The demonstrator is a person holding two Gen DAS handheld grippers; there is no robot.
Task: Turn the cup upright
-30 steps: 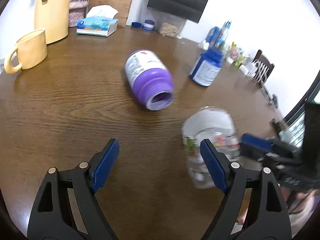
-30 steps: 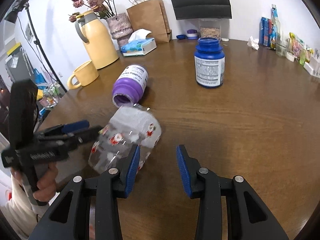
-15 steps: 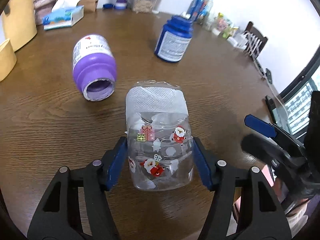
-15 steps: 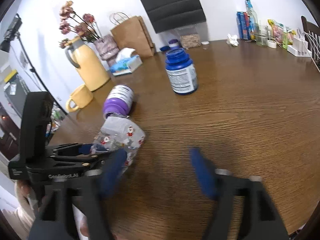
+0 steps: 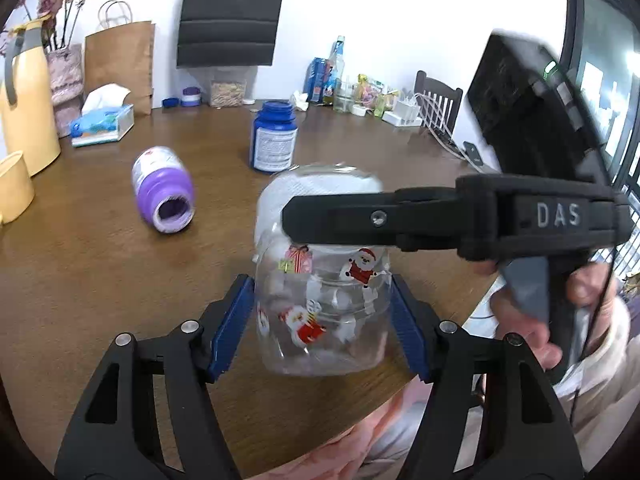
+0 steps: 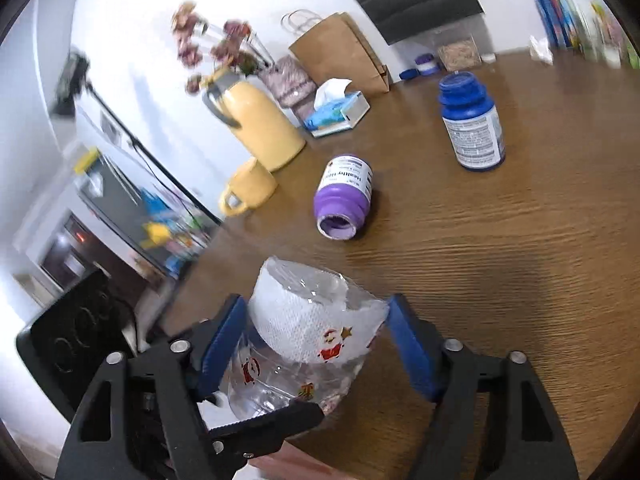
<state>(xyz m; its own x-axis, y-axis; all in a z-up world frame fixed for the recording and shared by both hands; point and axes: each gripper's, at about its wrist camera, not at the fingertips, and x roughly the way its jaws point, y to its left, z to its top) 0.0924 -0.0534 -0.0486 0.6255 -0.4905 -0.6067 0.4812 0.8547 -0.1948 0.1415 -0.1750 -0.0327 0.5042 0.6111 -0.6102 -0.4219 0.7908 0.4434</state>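
The cup (image 5: 322, 280) is clear plastic with Santa stickers and a white mesh band at its far end. My left gripper (image 5: 322, 322) is shut on its lower body and holds it above the table's near edge. In the right wrist view the cup (image 6: 308, 344) sits between my right gripper's (image 6: 316, 350) blue pads, white band and open rim tilted up and away. Its right pad stands a little off the cup, so I cannot tell whether it grips. The right gripper's black finger (image 5: 360, 218) crosses in front of the cup in the left wrist view.
A purple bottle (image 5: 164, 190) lies on its side on the wooden table (image 5: 80, 280). A blue bottle (image 5: 274, 140) stands behind it. A yellow mug (image 6: 248, 190), yellow jug (image 6: 256, 124), tissue box (image 5: 102, 124) and paper bag (image 6: 340, 54) are at the far left.
My left gripper closed on the cup and lifted it off the table. My right gripper swung in and now straddles the cup's upper part.
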